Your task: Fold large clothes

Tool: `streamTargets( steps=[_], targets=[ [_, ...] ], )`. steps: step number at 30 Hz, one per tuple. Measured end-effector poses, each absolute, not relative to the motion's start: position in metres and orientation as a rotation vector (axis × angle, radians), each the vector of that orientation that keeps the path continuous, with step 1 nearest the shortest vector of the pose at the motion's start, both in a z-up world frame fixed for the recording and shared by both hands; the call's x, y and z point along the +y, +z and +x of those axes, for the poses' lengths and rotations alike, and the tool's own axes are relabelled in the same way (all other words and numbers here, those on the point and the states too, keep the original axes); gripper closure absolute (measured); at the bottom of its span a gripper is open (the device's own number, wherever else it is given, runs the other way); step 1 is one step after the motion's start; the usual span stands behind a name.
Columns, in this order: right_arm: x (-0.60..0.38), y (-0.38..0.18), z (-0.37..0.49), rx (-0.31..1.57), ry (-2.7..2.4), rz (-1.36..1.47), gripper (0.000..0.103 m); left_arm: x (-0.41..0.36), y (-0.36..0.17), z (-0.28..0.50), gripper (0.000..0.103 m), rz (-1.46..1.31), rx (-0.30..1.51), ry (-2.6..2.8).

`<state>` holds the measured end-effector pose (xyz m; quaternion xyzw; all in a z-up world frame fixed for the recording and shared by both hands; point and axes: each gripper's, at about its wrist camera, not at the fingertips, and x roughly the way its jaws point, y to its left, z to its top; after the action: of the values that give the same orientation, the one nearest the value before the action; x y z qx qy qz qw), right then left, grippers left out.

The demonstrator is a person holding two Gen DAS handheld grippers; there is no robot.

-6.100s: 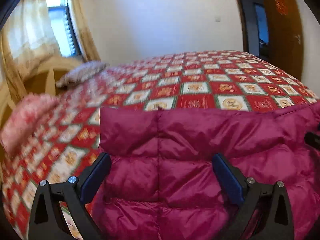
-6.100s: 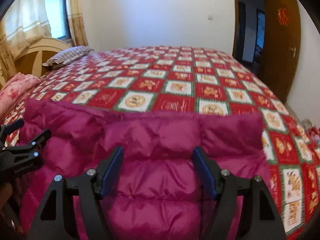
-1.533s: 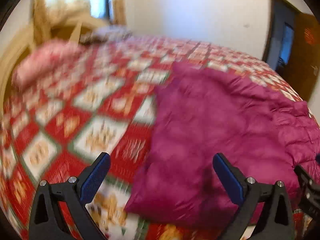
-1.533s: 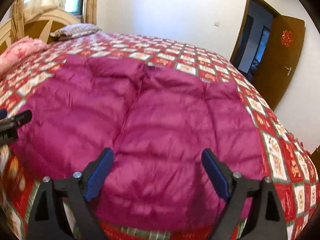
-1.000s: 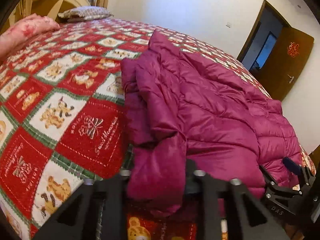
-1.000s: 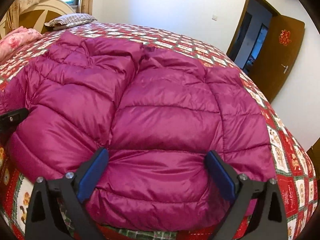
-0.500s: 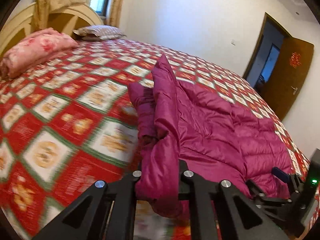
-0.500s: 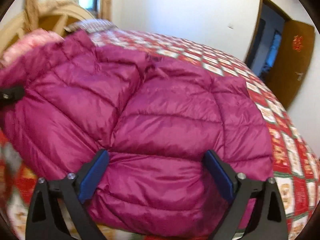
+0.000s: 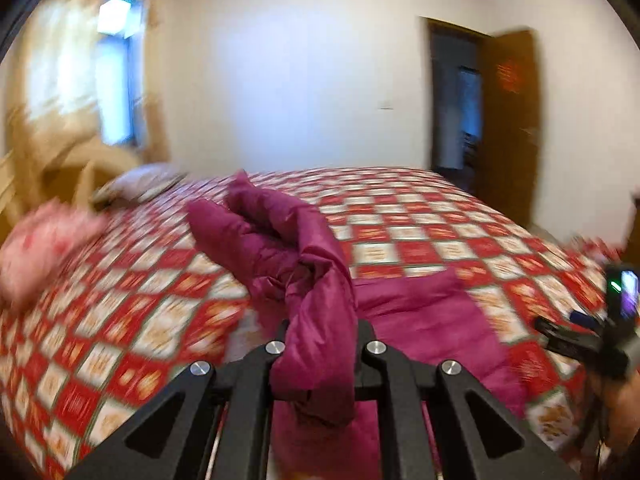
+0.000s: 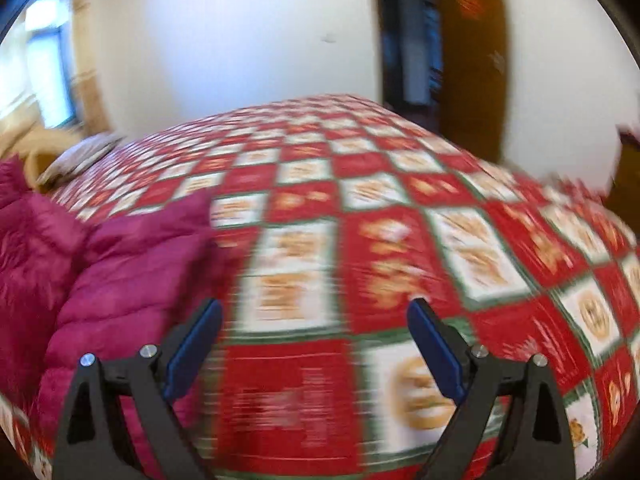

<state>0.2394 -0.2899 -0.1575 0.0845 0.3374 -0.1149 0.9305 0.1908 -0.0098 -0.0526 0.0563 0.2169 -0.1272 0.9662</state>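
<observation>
The magenta down jacket (image 9: 420, 320), flat on the quilted bed (image 9: 400, 216) a second ago, is now raised at one edge — the fold has probably begun. That edge is clamped in the left gripper (image 9: 320, 344). Only the right view shows the right gripper (image 10: 316, 344) gaping, empty, shifted beside the jacket.

Your down jacket (image 9: 304, 264) is solid magenta, quilted in puffy bands. The bedspread (image 10: 400, 240) below it is a check of red and white squares edged in green, with tan figures. At mid left, your pillow (image 9: 44, 248) is pink. The door (image 10: 472, 60) at upper right is brown.
</observation>
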Motion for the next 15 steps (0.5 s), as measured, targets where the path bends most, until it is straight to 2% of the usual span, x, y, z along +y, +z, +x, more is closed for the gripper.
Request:
streamTargets(
  steps=[4, 8, 11, 13, 15],
  targets=[
    [-0.319, -0.166, 0.228, 0.705, -0.283, 0.244, 0.008, -0.08, -0.067, 0.192, 0.094, 0.234, 0.441, -0.363],
    [-0.334, -0.176, 0.226, 0.728, -0.284, 0.262, 0.008, -0.14, -0.116, 0.194, 0.094, 0.37, 0.517, -0.476],
    [-0.344, -0.183, 0.223, 0.744, -0.283, 0.311, 0.008, -0.169, -0.154, 0.188, 0.09, 0.504, 0.562, -0.512],
    [-0.348, -0.181, 0.222, 0.745, -0.277, 0.318, 0.008, -0.18, -0.163, 0.176, 0.081, 0.596, 0.518, -0.496],
    [-0.348, -0.177, 0.222, 0.737, -0.279, 0.298, 0.008, -0.185, -0.162, 0.165, 0.057, 0.645, 0.478, -0.476]
  ],
)
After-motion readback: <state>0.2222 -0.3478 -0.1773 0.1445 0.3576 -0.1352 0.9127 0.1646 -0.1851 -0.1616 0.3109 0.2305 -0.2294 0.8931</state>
